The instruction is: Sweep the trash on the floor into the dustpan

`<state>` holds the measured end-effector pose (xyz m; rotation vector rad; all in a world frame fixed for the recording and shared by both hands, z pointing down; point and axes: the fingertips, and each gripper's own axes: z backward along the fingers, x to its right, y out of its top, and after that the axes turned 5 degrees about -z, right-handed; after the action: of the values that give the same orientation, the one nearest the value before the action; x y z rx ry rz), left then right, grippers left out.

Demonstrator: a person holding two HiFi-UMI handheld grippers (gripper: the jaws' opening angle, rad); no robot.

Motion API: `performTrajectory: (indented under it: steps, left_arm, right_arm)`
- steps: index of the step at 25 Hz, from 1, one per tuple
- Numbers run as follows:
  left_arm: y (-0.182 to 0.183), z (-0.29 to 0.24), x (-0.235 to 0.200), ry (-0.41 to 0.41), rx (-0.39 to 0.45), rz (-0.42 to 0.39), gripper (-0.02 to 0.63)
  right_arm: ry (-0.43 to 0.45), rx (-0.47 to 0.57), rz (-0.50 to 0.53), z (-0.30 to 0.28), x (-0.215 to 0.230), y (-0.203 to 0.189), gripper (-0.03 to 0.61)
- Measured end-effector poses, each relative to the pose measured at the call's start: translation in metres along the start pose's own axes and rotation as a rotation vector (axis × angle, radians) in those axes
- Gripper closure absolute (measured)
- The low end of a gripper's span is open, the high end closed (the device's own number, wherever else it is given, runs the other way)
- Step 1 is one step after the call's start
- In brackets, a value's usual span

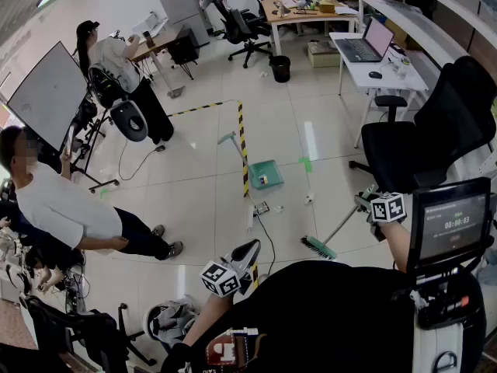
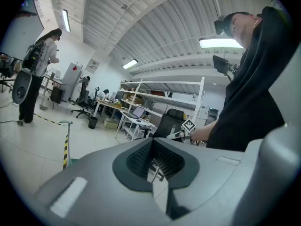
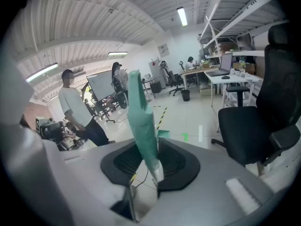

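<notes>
A teal dustpan stands on the tiled floor with its long handle leaning up and left; something dark lies inside it. Small bits of trash lie right of it. A broom with a green head rests on the floor; its handle runs up to my right gripper, which is shut on it. In the right gripper view the teal broom handle stands between the closed jaws of the right gripper. My left gripper hangs low at the centre, shut and holding nothing; the left gripper points across the room.
Yellow-black tape runs along the floor beside the dustpan, with a cable and a small box near it. A black office chair stands right. A person in white crouches left, another stands behind. A desk with laptop is far right.
</notes>
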<state>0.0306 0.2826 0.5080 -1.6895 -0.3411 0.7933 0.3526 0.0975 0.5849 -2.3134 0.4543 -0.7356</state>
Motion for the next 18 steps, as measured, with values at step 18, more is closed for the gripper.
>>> performTrajectory:
  steps: [18]
  left_arm:
    - [0.034, 0.068, -0.193, -0.069, -0.101, -0.026, 0.615]
  right_arm:
    - [-0.287, 0.096, -0.037, -0.094, -0.025, 0.109, 0.489]
